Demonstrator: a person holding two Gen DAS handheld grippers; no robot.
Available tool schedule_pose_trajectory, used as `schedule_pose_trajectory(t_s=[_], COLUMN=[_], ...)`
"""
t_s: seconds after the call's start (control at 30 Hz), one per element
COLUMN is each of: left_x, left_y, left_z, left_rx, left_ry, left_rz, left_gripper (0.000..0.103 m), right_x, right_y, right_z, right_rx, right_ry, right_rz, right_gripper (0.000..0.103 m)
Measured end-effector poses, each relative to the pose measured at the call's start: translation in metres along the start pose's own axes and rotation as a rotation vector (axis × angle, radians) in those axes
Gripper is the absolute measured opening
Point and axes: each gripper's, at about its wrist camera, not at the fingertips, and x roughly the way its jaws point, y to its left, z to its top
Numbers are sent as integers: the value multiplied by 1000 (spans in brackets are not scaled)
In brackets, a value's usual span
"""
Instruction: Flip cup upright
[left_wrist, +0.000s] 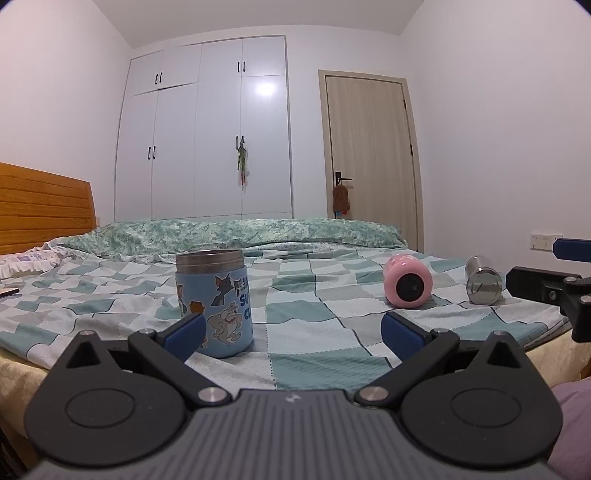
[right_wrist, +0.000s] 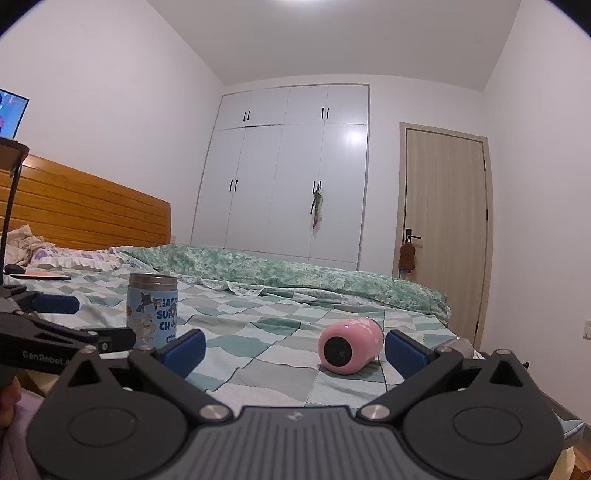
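Observation:
A blue cartoon cup (left_wrist: 214, 302) with a steel rim stands upright on the checked bedsheet, just beyond my left gripper's left finger; it also shows in the right wrist view (right_wrist: 152, 312). A pink cup (left_wrist: 407, 286) lies on its side, its dark end facing me; in the right wrist view the pink cup (right_wrist: 350, 346) lies just ahead, between the fingers' reach. A steel cup (left_wrist: 482, 280) lies on its side further right. My left gripper (left_wrist: 293, 338) is open and empty. My right gripper (right_wrist: 295, 349) is open and empty.
The checked bedsheet (left_wrist: 314, 314) covers the bed, with a green floral quilt (left_wrist: 229, 236) folded at the back. A wooden headboard (left_wrist: 40, 206) is at left. A white wardrobe (left_wrist: 207, 129) and a door (left_wrist: 369, 147) stand behind.

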Motion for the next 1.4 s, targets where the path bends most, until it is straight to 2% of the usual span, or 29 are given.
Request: schedule_pose_trajectory(t_s=[1.4], left_x=[-1], left_y=[-2], left_z=[1], left_rx=[-11], left_ry=[-13], left_rz=[1], left_gripper=[103], right_x=[0], right_y=[2], right_z=[-1], right_rx=[-8], right_ry=[4], right_rz=[1], right_gripper=[103])
